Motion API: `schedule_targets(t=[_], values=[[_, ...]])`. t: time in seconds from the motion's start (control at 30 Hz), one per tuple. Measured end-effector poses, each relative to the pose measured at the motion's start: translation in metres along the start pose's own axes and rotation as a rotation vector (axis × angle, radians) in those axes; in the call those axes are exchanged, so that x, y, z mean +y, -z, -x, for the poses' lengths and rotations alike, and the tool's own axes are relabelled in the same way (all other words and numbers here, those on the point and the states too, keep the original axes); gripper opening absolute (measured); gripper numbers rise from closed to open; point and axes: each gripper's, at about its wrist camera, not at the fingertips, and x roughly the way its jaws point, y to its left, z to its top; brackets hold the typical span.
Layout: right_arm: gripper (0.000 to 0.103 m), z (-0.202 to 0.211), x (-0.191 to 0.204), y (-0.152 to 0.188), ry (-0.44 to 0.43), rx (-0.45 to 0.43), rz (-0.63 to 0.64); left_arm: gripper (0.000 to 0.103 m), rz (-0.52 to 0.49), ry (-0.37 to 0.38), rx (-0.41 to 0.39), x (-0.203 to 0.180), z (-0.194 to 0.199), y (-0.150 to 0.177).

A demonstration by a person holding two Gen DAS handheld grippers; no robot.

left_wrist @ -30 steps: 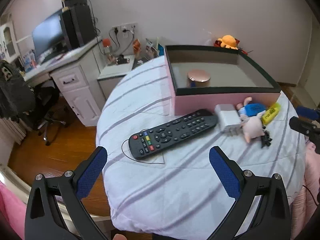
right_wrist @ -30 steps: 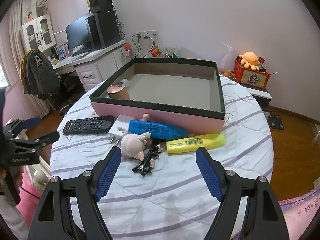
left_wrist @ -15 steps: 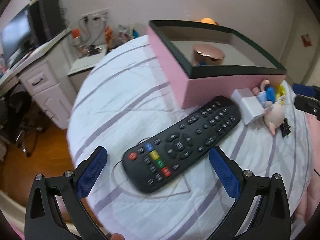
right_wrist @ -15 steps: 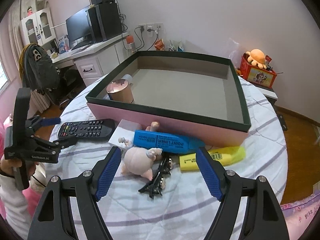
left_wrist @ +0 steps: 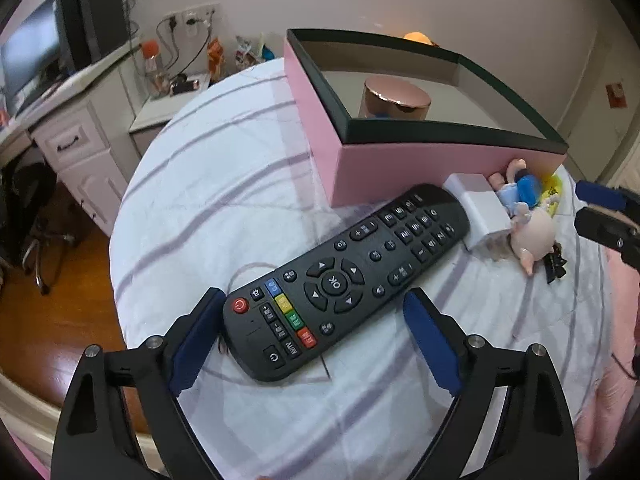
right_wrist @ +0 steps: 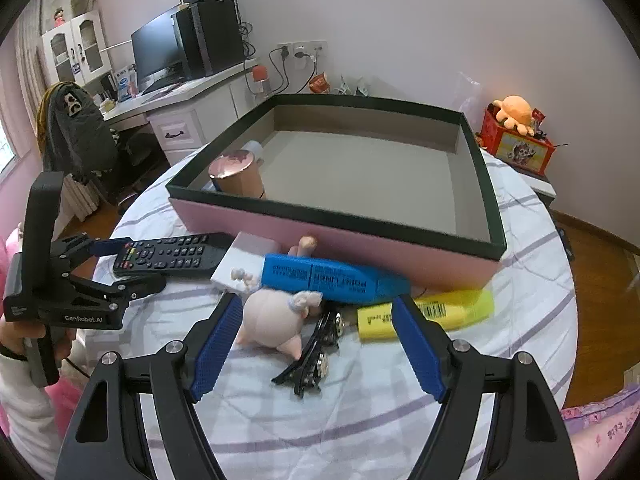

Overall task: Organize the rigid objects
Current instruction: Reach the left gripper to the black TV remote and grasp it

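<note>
A black remote point(left_wrist: 344, 280) lies on the striped tablecloth; its near end sits between the open jaws of my left gripper point(left_wrist: 312, 336), not clamped. It also shows in the right wrist view point(right_wrist: 172, 256). My right gripper point(right_wrist: 316, 344) is open around a pink pig toy point(right_wrist: 276, 320) and black hair clips point(right_wrist: 316, 356). Beyond lie a blue marker point(right_wrist: 332, 276), a yellow highlighter point(right_wrist: 428, 312) and a white charger block point(right_wrist: 248, 256). The pink box point(right_wrist: 360, 240) holds a copper-lidded jar point(right_wrist: 236, 172).
The round table's edge point(left_wrist: 120, 280) drops to a wooden floor on the left. A desk with a monitor point(right_wrist: 160, 56) and a chair stand beyond. A red box with an orange plush point(right_wrist: 516, 132) stands to the right of the table.
My left gripper moved forward and down so the remote's near end now lies between its jaws. My right gripper moved closer to the pig toy and clips.
</note>
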Motion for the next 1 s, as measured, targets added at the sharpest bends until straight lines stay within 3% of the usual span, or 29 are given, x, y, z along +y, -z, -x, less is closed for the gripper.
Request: schedule_targets(t=[0.23,0.33,0.47,0.63,0.77,0.8,0.87,0.9,0.93,1.0], values=[[0.078,0.012,-0.008,0.010,-0.016,-0.011,-0.017,0.090,-0.011,0.004,0.031,-0.024,0.014,0.020],[0.078,0.016,-0.010,0.014,-0.023,-0.018,-0.023,0.090,-0.030,0.073,0.037,-0.040,0.022,0.031],[0.078,0.020,-0.013,0.019,-0.031,-0.025,-0.031,0.091,-0.048,0.100,0.020,-0.055,0.028,0.033],[0.078,0.022,-0.018,0.022,-0.031,-0.027,-0.036,0.091,0.000,0.069,0.001,-0.047,0.019,0.014],[0.078,0.022,-0.021,0.024,-0.033,-0.025,-0.042,0.089,-0.005,0.010,0.030,-0.052,-0.001,0.003],[0.078,0.022,-0.022,0.024,-0.034,-0.025,-0.044,0.087,-0.006,-0.001,0.029,-0.052,-0.002,0.002],[0.078,0.022,-0.023,0.024,-0.034,-0.025,-0.044,0.072,0.006,-0.050,0.028,-0.055,-0.005,0.001],[0.078,0.021,-0.024,0.023,-0.032,-0.024,-0.046,0.068,0.013,-0.054,0.027,-0.056,-0.003,0.001],[0.078,0.021,-0.025,0.023,-0.034,-0.024,-0.046,0.056,0.030,-0.030,0.025,-0.056,0.000,0.001],[0.078,0.022,-0.026,0.023,-0.039,-0.028,-0.044,0.050,0.045,-0.027,0.021,-0.056,0.004,0.003]])
